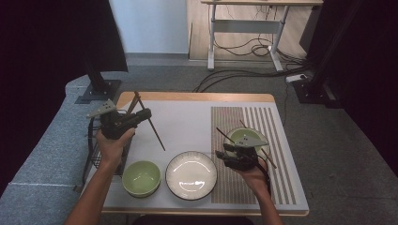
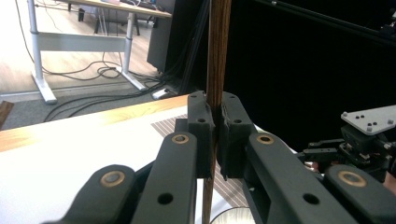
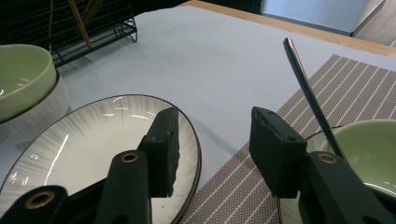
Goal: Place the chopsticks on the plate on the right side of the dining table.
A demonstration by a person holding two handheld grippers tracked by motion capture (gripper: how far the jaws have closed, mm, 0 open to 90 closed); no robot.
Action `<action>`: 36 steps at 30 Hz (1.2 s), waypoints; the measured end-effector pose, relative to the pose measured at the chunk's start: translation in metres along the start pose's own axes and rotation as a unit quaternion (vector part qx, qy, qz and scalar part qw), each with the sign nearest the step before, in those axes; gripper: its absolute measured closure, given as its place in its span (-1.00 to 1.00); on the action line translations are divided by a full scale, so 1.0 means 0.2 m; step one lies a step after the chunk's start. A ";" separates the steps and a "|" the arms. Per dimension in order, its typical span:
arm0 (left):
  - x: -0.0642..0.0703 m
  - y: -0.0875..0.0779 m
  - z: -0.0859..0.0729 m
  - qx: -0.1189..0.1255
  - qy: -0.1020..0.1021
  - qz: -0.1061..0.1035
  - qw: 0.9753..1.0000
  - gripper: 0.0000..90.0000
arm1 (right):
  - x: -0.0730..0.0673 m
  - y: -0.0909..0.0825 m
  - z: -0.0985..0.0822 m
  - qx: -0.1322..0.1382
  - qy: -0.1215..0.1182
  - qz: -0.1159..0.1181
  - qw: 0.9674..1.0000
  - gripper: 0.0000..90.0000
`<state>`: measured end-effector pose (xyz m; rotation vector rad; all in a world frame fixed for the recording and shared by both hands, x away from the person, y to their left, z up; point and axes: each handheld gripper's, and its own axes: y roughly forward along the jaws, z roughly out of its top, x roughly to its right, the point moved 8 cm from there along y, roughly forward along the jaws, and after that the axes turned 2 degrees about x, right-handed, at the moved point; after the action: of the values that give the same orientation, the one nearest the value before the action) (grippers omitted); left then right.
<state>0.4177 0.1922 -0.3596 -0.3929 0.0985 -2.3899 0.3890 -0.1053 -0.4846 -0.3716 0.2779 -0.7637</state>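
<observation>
Chopstick point(image 2: 217, 56) sits pinched upright in your left claw point(image 1: 141, 116), raised over the table's point(image 1: 187, 122) left side near the rack point(image 1: 96, 157). With so thin a grip it could swivel or slip onto the plate point(image 1: 191, 175). Your right claw point(image 3: 212, 154) hangs released beside the bowl point(image 3: 373, 149). No readable writing anywhere.

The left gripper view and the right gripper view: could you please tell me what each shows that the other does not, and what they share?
The left gripper view alone has the left gripper shut on a chopstick, the right gripper farther off, and a desk with floor cables. The right gripper view alone has its own open jaws, a green bowl beside a black wire rack, and a second green bowl holding a utensil. Both share the white plate, the striped placemat and the table.
</observation>
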 end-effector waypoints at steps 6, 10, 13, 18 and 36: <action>0.01 0.00 0.00 0.001 -0.002 -0.002 1.000 0.89 | -0.03 0.02 0.04 0.006 0.000 0.011 1.000 0.18; 0.01 0.03 0.00 -0.002 -0.002 -0.005 1.000 0.89 | -0.05 0.03 0.04 0.003 -0.007 0.013 1.000 0.18; 0.02 0.04 -0.01 -0.005 -0.001 -0.007 1.000 0.89 | -0.05 0.04 0.05 0.004 -0.007 0.015 1.000 0.18; 0.02 0.06 -0.02 -0.012 0.000 -0.008 1.000 0.89 | -0.06 0.05 0.05 0.001 -0.009 0.016 1.000 0.18; 0.03 0.07 -0.04 -0.019 0.002 -0.009 1.000 0.89 | -0.10 0.11 0.08 -0.001 -0.010 0.028 1.000 0.18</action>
<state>0.4204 0.1779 -0.3674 -0.4089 0.1431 -2.4086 0.3946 -0.0732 -0.4764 -0.3716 0.2686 -0.7042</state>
